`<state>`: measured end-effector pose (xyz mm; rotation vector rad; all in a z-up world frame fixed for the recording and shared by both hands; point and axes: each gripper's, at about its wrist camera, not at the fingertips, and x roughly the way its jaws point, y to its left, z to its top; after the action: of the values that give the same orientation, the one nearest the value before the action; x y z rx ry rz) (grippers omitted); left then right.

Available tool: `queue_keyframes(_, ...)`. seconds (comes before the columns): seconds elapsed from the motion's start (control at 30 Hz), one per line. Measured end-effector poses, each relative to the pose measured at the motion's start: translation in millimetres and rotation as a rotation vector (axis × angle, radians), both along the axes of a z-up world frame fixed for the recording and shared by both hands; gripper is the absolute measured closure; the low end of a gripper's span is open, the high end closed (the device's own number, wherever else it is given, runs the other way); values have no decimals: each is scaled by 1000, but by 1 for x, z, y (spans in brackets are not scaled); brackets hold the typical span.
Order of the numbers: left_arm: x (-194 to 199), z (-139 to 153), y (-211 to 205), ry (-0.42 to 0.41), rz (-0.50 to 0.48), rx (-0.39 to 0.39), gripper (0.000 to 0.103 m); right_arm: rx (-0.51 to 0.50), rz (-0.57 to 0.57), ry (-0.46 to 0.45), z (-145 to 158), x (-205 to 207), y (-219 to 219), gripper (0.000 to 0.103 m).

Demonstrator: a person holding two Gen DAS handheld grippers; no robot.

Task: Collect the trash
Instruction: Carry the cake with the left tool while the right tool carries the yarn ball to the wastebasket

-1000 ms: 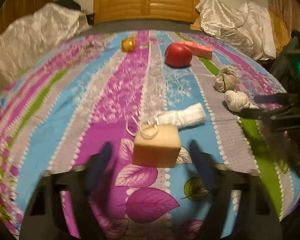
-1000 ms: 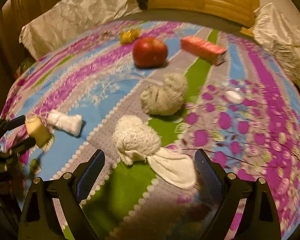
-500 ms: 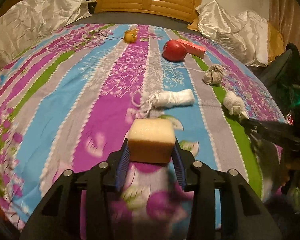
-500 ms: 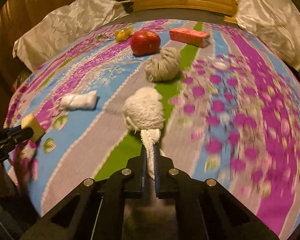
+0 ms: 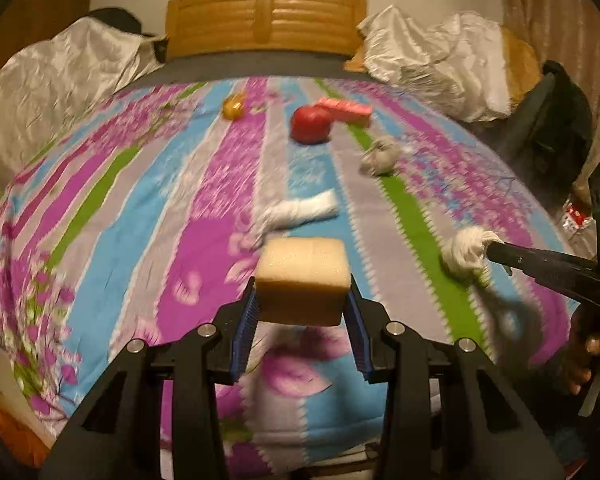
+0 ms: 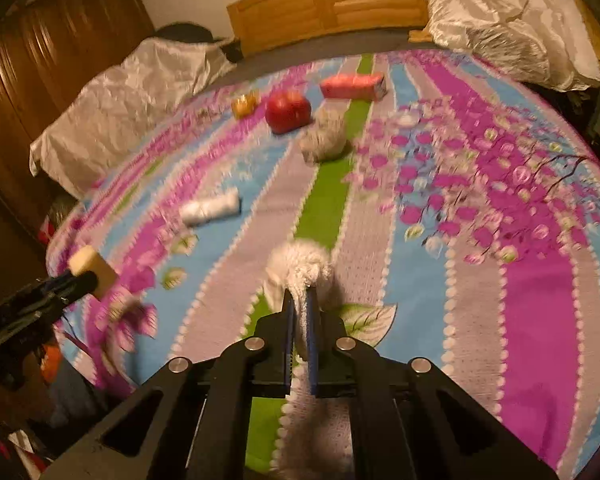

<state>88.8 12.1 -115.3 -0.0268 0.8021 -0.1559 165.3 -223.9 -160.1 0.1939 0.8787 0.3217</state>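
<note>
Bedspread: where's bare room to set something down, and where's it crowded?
Free: the left side of the bedspread, between the silver pillow and the white roll; also the right floral area. Crowded: the far centre, with the apple, pink box, yellow wrapper and grey wad.

Your left claw (image 5: 301,316) is matt black plastic with ribbed blue pads (image 5: 246,332) and bright metal screw heads; the block (image 5: 303,280) it grips looks like porous, pale yellow sponge. Your right claw (image 6: 300,320) pinches a rough, fluffy white cloth wad (image 6: 300,266). The bedspread (image 5: 120,208) is soft printed fabric, matt. The headboard (image 5: 266,20) is varnished wood with a low sheen. The apple (image 5: 311,124) has smooth, slightly glossy skin. The pillows (image 5: 431,60) wear shiny, crinkled satin-like covers.
</note>
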Motion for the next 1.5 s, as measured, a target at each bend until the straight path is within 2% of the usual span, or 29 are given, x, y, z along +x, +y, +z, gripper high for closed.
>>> queue_keyframes(0.23,16,36,-35,-102,-76,-8,64,65,-89,-102,59,-13,-37,97)
queue_keyframes(0.43,29,70,-83,-169,-193,-4,64,64,-193,-227,119,-43,-81,97)
queue_keyframes(0.67,30,105,-158,-238,-373,-29,64,9,-380,-354,185,-109,-152,97)
queue_keyframes(0.83,22,122,-231,-271,-522,-23,64,-57,-544,-400,219,-167,-207,97)
queue_keyframes(0.97,12,133,-286,-283,-633,-27,64,-115,-698,-409,234,-217,-255,97)
queue_keyframes(1.17,-16,139,-370,-317,-806,13,64,-212,-914,-375,240,-288,-317,97)
queue_keyframes(1.37,-46,136,-443,-312,-960,40,64,-311,-1048,-320,232,-350,-353,97)
queue_keyframes(1.5,-65,132,-481,-291,-1039,40,64,-320,-1106,-288,222,-372,-371,97)
